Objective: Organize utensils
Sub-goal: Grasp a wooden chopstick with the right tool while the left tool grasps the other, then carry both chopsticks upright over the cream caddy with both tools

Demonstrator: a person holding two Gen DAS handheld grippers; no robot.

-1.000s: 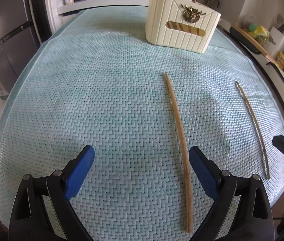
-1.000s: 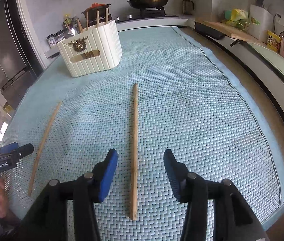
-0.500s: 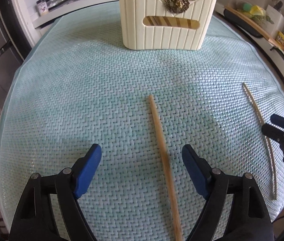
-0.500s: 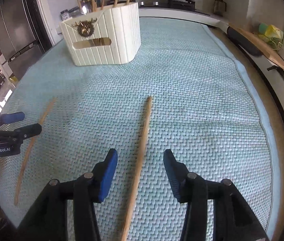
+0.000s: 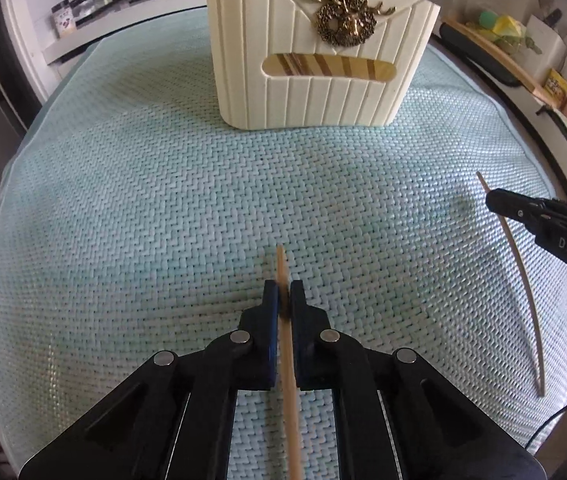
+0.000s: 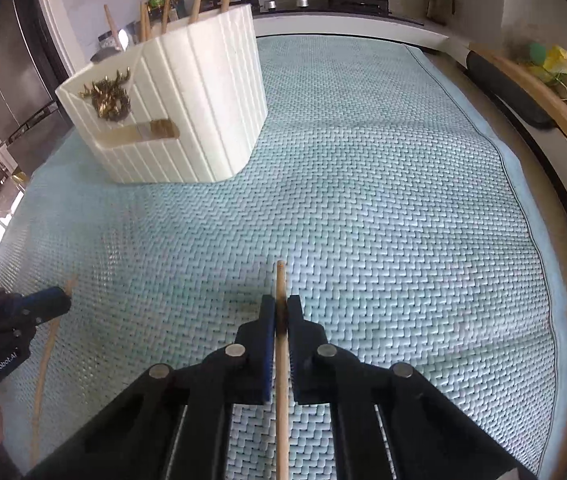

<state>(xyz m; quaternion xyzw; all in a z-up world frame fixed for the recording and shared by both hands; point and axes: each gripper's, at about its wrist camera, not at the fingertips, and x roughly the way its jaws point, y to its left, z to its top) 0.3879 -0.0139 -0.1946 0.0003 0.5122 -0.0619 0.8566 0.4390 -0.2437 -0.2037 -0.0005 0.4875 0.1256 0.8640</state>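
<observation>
Your left tongs (image 5: 283,292) are closed on one wooden chopstick (image 5: 286,344), gripping it close to its far tip, with the rest of the stick running back under the tool. Your right tongs (image 6: 281,308) are clamped the same way on the other chopstick (image 6: 281,380). Both sticks appear to lie on or just above the pale green woven mat (image 5: 163,220) that covers the desk; you cannot tell from these views whether either has left the surface.

The cream ribbed utensil holder (image 5: 315,60) stands upright at the far side of the mat, well apart from both tools. Several wooden handles (image 6: 197,0) already poke out of its top, so part of the sorting looks done.

What is left, as far as you can judge: lift both chopsticks, carry them across the mat and drop them upright into the holder. No other loose utensil shows on the mat, so these two seem to be the last pieces. Because you hold each stick near one end, expect the long free part to swing as you raise it.
</observation>
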